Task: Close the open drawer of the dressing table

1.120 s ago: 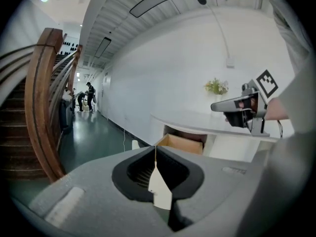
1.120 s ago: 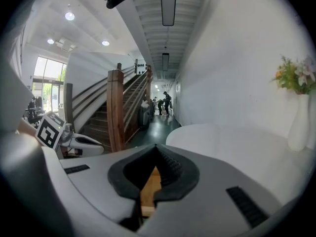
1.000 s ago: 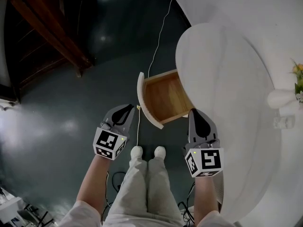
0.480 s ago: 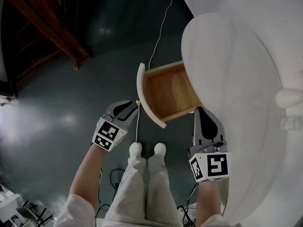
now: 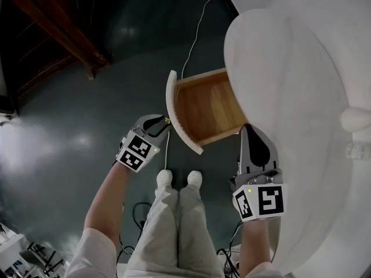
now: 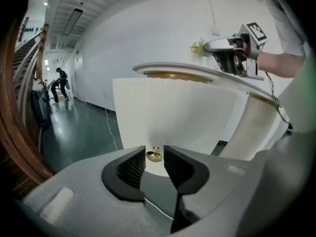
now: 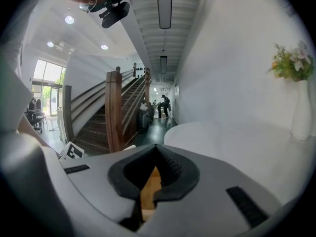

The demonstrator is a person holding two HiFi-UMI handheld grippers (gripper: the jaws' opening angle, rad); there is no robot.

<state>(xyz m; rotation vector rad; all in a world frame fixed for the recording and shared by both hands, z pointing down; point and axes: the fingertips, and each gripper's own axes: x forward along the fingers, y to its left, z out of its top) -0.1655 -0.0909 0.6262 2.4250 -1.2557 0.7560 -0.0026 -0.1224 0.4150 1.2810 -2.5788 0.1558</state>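
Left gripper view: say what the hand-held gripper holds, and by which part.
Nothing is clamped: the left hand-held gripper stands open, its jaws flanking the brass knob on the drawer front.

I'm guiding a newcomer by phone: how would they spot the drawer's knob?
Find the white oval dressing table; its open drawer, wooden inside, juts over the dark floor. On its curved white front sits a small brass knob, the only gold-coloured spot.

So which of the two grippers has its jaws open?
The left gripper: its jaws stand apart, lined up on the brass knob of the drawer. The right gripper has its jaws together.
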